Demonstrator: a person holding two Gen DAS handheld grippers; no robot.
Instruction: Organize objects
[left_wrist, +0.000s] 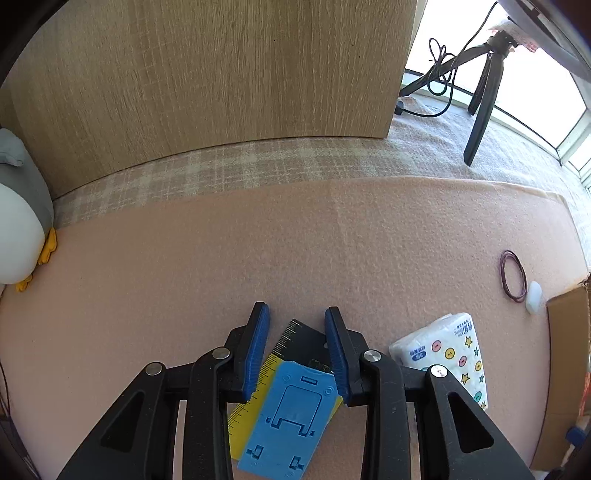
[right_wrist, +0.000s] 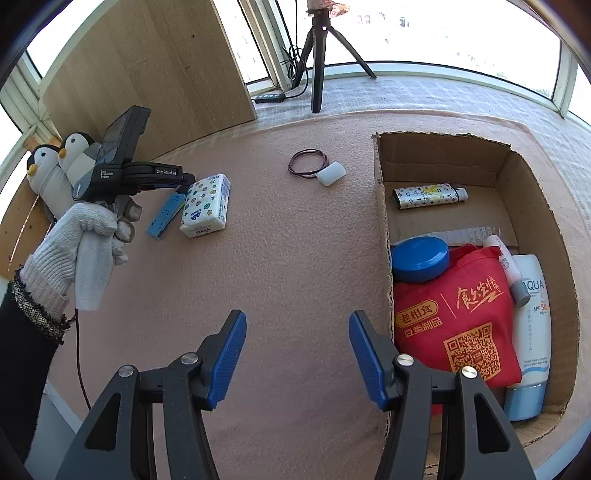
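My left gripper (left_wrist: 297, 314) is open, its jaws on either side of a blue plastic phone stand (left_wrist: 290, 413) that lies on a yellow and black ruler card (left_wrist: 255, 391) on the pink mat. A tissue pack (left_wrist: 448, 356) with stars and dots lies just to its right. In the right wrist view the left gripper (right_wrist: 186, 179) hovers over the blue stand (right_wrist: 164, 216) beside the tissue pack (right_wrist: 206, 205). My right gripper (right_wrist: 297, 325) is open and empty above the mat, left of the cardboard box (right_wrist: 382, 206).
The box holds a patterned lighter (right_wrist: 428, 195), a blue-lidded jar (right_wrist: 419, 258), a red bag (right_wrist: 456, 314) and sunscreen tubes (right_wrist: 532, 332). A hair tie loop (right_wrist: 308, 162) and a white case (right_wrist: 331, 173) lie mid-mat. Penguin plushes (right_wrist: 59, 162), a wooden panel (left_wrist: 207, 81) and a tripod (right_wrist: 319, 55) stand behind.
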